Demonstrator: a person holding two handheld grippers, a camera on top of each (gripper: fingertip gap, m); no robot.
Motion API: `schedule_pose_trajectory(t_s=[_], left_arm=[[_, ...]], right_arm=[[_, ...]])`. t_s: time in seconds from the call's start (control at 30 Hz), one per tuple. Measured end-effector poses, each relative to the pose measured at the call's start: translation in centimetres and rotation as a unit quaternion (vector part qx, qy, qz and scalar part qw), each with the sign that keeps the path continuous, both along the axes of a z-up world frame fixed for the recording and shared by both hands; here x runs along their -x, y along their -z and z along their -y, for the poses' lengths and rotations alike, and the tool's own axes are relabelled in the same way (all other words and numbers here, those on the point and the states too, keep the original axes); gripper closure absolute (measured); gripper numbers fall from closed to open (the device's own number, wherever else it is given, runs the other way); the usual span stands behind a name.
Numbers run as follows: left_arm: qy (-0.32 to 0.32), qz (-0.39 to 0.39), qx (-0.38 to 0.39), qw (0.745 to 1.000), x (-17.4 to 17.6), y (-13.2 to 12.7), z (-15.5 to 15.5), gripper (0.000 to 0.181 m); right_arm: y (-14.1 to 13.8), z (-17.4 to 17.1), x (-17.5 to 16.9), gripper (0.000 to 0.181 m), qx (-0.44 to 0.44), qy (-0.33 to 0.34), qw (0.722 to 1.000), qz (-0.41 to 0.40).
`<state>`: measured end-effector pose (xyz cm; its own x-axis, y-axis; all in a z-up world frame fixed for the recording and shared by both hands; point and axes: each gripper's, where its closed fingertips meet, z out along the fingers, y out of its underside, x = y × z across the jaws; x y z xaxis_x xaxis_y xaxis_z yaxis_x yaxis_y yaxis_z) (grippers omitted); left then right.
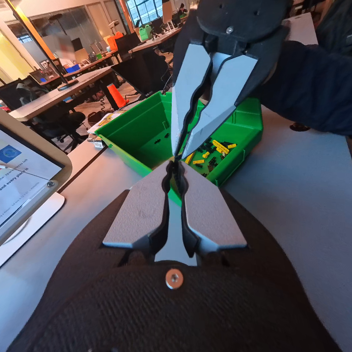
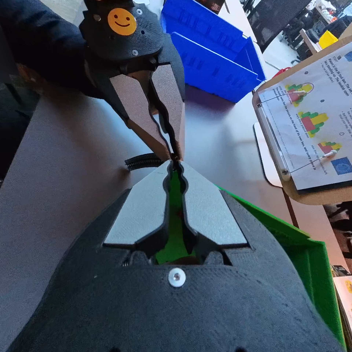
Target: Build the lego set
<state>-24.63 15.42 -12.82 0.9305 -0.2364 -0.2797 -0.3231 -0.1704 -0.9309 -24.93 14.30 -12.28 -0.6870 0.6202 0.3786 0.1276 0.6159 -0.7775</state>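
Spanning an open office of desks, the grey table point(image 1: 285, 190) carries a green bin point(image 1: 137, 133) of yellow and black pieces point(image 1: 221, 147). Above it, the left gripper point(image 1: 174, 163) and right gripper point(image 1: 178, 155) meet tip to tip, each clamped on a small black lego piece point(image 1: 176, 171), its long axis running between them.

Open-plan workshop under warm orange-tinted light. Pale grey matte tabletop point(image 1: 285, 209) fills foreground. Beyond it, row of long grey-topped desks on dark legs point(image 1: 62, 93) runs back into room. Orange traffic cone point(image 1: 116, 93) stands on brown floor between desks. Large multi-pane window point(image 1: 144, 11) glows bluish at far end. Glass partition wall point(image 1: 62, 22) at left, yellow wall panel point(image 1: 9, 57) beside it. Black office chair point(image 1: 57, 118) tucked under near desk.
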Motion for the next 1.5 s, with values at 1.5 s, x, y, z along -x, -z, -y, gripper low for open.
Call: schedule_pose_trajectory(t_s=[1.5], left_arm=[[0.008, -0.005, 0.007, 1.0, -0.7, 0.4, -0.2, 0.18]], right_arm=[[0.1, -0.2, -0.3, 0.181, 0.027, -0.009, 1.0, 0.009]])
